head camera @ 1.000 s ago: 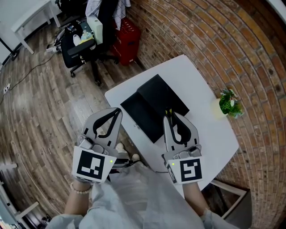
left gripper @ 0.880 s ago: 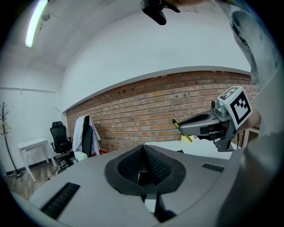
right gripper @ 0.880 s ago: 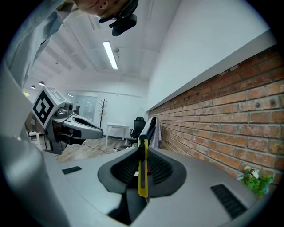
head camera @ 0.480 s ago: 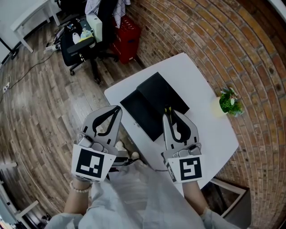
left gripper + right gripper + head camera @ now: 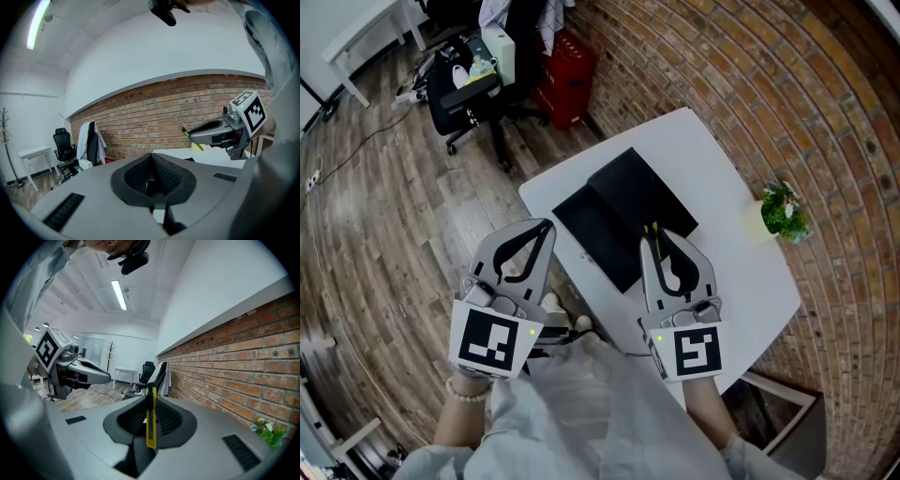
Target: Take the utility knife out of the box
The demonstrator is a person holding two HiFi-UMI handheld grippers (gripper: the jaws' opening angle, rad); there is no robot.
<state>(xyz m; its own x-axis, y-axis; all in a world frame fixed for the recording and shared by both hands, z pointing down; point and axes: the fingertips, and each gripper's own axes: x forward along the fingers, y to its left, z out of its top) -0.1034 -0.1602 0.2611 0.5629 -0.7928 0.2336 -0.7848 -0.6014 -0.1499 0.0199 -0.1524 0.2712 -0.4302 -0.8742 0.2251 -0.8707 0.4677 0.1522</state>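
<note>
One camera overhead, one riding on each gripper.
The head view looks steeply down from well above the white tabletop (image 5: 712,169), with the left gripper (image 5: 547,230) and right gripper (image 5: 651,240) close below it. Each gripper view sits right behind its own jaws and faces roughly level along them. Both take in the brick wall (image 5: 154,119), the office chair (image 5: 60,143) and the opposite gripper.

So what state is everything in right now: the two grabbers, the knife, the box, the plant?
Left gripper: shut, nothing between its jaws.
Right gripper: shut on the utility knife.
Utility knife: clamped between the jaws, held in the air outside the box; can't tell if the blade is out.
Box: flat on the table, looks open, two black halves side by side.
Potted plant: upright on the table.
</note>
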